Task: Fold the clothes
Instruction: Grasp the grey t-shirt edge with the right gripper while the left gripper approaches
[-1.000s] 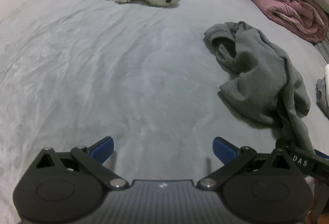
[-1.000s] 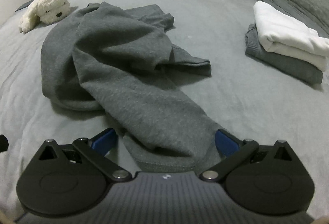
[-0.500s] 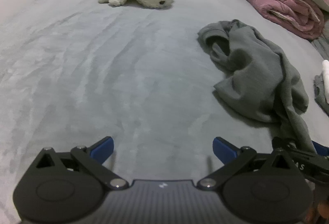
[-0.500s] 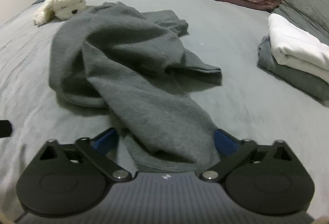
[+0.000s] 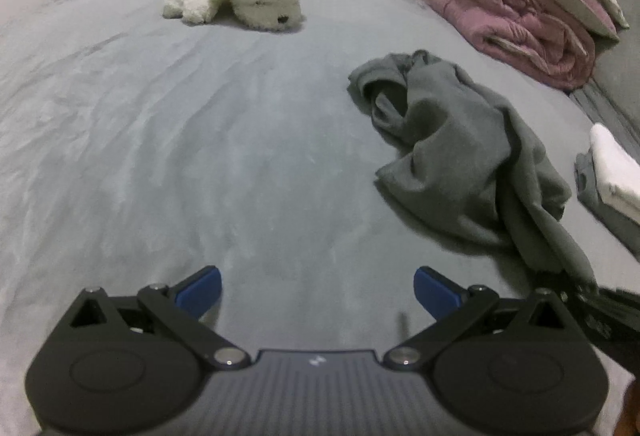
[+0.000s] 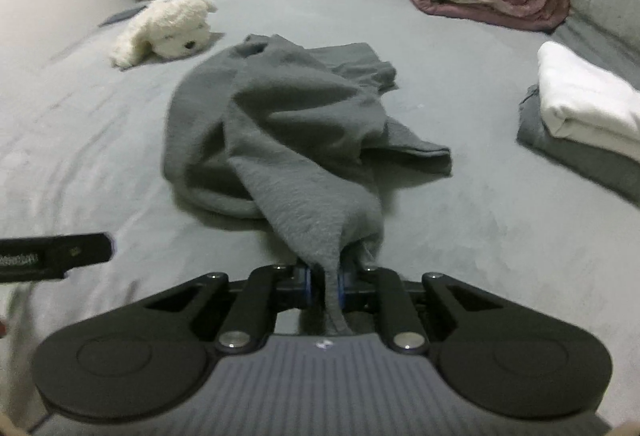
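Your right gripper (image 6: pixel 325 286) has just closed on the near hem of the crumpled grey fleece garment (image 6: pixel 288 140) lying ahead of it, your left gripper (image 5: pixel 316 290) spread wide and empty; white and grey folded pieces (image 6: pixel 584 116) stacked right, this fold barely started.

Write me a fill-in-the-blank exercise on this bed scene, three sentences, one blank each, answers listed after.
1. The right gripper is shut on the edge of the crumpled ____ garment.
2. The left gripper has its jaws ____, with only the bed sheet between them.
3. The folded white garment rests on top of a folded ____ one.

Missing words: grey; open; grey
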{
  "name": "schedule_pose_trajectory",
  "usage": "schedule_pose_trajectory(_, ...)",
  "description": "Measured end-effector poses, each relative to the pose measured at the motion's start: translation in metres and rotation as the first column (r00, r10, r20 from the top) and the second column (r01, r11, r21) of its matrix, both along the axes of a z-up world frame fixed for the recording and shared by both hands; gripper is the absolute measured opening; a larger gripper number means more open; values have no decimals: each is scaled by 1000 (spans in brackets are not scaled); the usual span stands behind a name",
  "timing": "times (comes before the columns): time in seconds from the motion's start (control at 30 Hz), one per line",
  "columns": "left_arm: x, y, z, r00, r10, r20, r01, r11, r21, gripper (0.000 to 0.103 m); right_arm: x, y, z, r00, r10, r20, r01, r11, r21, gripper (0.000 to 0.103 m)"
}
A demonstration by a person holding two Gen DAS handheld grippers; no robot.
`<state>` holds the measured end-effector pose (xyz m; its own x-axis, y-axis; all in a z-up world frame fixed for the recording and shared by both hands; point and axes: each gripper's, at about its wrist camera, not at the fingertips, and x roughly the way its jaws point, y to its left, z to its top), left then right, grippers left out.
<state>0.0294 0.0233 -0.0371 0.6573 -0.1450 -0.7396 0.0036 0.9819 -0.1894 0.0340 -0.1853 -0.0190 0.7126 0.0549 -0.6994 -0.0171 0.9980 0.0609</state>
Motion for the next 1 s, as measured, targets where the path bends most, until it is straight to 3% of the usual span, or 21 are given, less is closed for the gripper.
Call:
schedule_pose_trajectory(0.57,-1,-4,7,998,-58,23,59,996,-67,102,-73,-19,23,991,135,5,-135,985,105,14)
schedule_pose_trajectory(1.0,11,-18,5,995,-81,64,92,976,-197,85,-101,-40,21,977,201,-75,-184,966,183,9)
